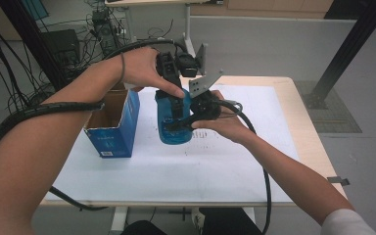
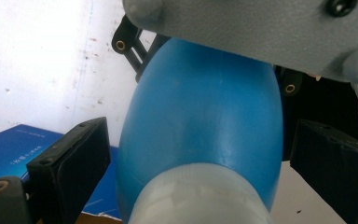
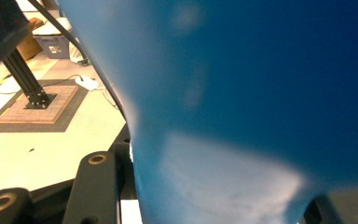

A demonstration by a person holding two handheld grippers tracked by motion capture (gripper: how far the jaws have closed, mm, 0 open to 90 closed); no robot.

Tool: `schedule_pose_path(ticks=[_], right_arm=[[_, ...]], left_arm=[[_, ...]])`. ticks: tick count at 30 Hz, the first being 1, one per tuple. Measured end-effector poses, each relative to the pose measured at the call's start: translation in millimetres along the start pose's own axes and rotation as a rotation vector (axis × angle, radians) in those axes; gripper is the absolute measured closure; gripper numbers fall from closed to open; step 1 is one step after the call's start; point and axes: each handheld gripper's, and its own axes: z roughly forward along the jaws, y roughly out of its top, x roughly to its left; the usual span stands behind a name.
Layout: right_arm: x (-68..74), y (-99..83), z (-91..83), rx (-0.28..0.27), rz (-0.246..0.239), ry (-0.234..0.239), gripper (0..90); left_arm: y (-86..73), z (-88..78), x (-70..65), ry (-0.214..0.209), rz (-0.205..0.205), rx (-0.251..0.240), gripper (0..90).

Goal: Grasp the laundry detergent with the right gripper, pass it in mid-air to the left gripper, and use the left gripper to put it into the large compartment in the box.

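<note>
A blue bottle (image 1: pixel 169 128) is held upright above the white sheet at the table's middle. My right gripper (image 1: pixel 177 124) comes in from the right and is shut on its lower body; in the right gripper view the blue bottle (image 3: pixel 242 93) sits right against the jaws of that gripper (image 3: pixel 214 198). My left gripper (image 1: pixel 175 104) reaches down over the bottle's top. Its black pads (image 2: pixel 72 165) flank the blue bottle (image 2: pixel 205 107) with a thin gap on each side. A pale cap (image 2: pixel 200 203) lies closest to that camera.
An open blue cardboard box (image 1: pixel 113 131) stands left of the bottle on the white sheet (image 1: pixel 186 171). The grey plate (image 2: pixel 261 28) of the right gripper hangs across the top of the left gripper view. Cables (image 1: pixel 44 110) trail off the table's left and front.
</note>
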Motion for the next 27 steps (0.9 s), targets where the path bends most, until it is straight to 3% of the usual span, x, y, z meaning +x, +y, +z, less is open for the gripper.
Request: schedule_pose_path(ticks=[27], right_arm=[[0.1,-1.6,-2.4,-0.001,0.003,-0.005,44.8]], left_arm=[[2.1,-2.2,0.2,0.009,0.005,0.003,6.1]])
